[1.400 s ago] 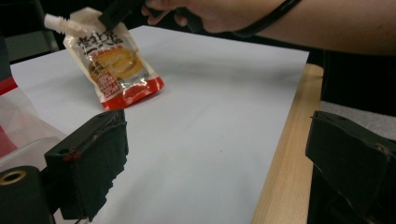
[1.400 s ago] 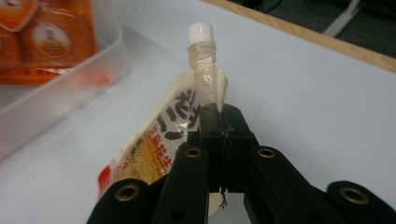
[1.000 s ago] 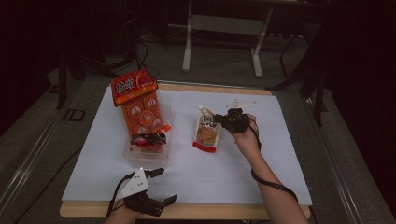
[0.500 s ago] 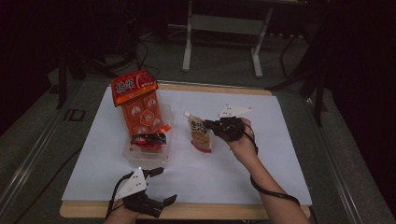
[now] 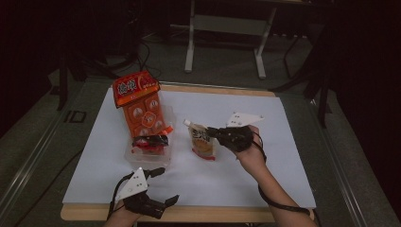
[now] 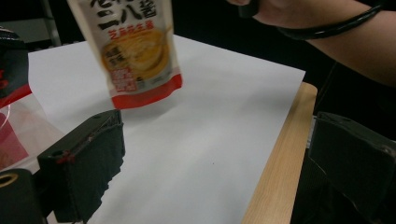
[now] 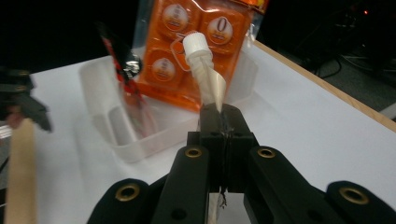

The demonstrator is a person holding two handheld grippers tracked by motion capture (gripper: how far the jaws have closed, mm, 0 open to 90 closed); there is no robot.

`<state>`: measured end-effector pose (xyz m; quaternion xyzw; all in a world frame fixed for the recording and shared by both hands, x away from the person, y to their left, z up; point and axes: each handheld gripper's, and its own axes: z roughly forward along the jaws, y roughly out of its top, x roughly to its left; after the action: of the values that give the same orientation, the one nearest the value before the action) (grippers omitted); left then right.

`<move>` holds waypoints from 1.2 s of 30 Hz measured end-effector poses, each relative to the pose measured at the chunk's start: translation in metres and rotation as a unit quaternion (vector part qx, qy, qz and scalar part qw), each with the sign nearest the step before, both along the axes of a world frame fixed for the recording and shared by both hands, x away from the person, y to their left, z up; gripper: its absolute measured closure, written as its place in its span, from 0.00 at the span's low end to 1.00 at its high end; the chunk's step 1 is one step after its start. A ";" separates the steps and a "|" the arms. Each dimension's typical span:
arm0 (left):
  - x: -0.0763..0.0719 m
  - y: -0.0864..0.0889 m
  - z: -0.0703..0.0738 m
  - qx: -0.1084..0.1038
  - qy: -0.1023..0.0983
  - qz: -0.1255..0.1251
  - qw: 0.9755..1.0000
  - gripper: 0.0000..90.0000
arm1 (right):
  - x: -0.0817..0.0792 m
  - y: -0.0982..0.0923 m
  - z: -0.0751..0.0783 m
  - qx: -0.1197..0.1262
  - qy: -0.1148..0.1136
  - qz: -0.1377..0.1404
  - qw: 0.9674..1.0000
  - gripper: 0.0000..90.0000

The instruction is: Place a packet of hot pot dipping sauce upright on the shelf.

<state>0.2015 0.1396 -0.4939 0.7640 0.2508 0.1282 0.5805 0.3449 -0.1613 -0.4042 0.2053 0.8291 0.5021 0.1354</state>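
Pouches: 1 [image 5: 203, 144], spouted, clamped in the right gripper [image 5: 218, 134]
Orange packs: 1 [image 5: 140, 106]
Clear bins: 1 [image 5: 161, 160]
Dark packets: 1 [image 5: 150, 141]
Grippers: 2, second [image 5: 161, 189] left of the pouch

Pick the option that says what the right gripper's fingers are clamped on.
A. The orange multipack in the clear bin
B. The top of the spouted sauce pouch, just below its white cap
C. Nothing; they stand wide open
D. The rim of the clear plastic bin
B: in the right gripper view the right gripper is shut on the sauce pouch just under its white cap.
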 end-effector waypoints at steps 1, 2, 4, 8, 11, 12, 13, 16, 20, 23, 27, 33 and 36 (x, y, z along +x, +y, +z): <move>0.000 0.000 0.001 0.002 0.003 -0.001 1.000 0.04 | -0.003 -0.001 0.002 0.001 -0.001 0.002 1.000 0.99; 0.000 0.000 0.002 0.006 0.006 -0.003 1.000 0.05 | -0.006 -0.002 0.003 0.002 -0.003 0.004 1.000 0.99; -0.001 0.000 0.005 0.006 0.009 -0.004 1.000 0.04 | -0.013 -0.004 0.006 0.007 -0.005 0.011 1.000 0.99; 0.000 0.002 0.012 0.000 0.004 0.001 1.000 0.03 | -0.027 -0.008 0.012 0.013 -0.012 0.024 1.000 0.99; 0.003 0.004 0.018 -0.015 0.006 0.002 1.000 0.03 | -0.037 -0.010 0.016 0.017 -0.016 0.035 0.999 0.99; 0.004 0.005 0.019 -0.015 0.004 0.003 1.000 0.03 | -0.040 -0.010 0.017 0.018 -0.017 0.038 0.999 0.99; 0.004 0.005 0.019 -0.015 0.004 0.003 1.000 0.03 | -0.040 -0.010 0.017 0.018 -0.017 0.038 0.999 0.99; 0.006 0.007 0.023 -0.024 0.002 0.002 1.000 0.03 | -0.051 -0.013 0.022 0.027 -0.017 0.053 0.998 0.99; 0.007 0.009 0.028 -0.028 -0.001 -0.008 1.000 0.03 | -0.062 -0.013 0.024 0.030 -0.020 0.070 0.997 0.99; 0.008 0.008 0.031 -0.027 -0.004 -0.013 1.000 0.03 | -0.071 -0.013 0.026 0.032 -0.023 0.079 0.996 0.99; 0.008 0.005 0.037 -0.027 -0.010 -0.024 0.999 0.03 | -0.082 -0.014 0.029 0.043 -0.020 0.097 0.994 0.99; 0.009 -0.002 0.046 -0.034 -0.010 -0.054 0.998 0.07 | -0.098 -0.015 0.029 0.040 -0.020 0.116 0.992 0.99; 0.009 -0.006 0.051 -0.037 -0.011 -0.067 0.997 0.07 | -0.103 -0.016 0.029 0.044 -0.019 0.124 0.991 0.99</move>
<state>0.2107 0.1333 -0.4427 0.7556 0.1970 0.0877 0.6185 0.2416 -0.1778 -0.3756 0.0972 0.8226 0.5548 0.0787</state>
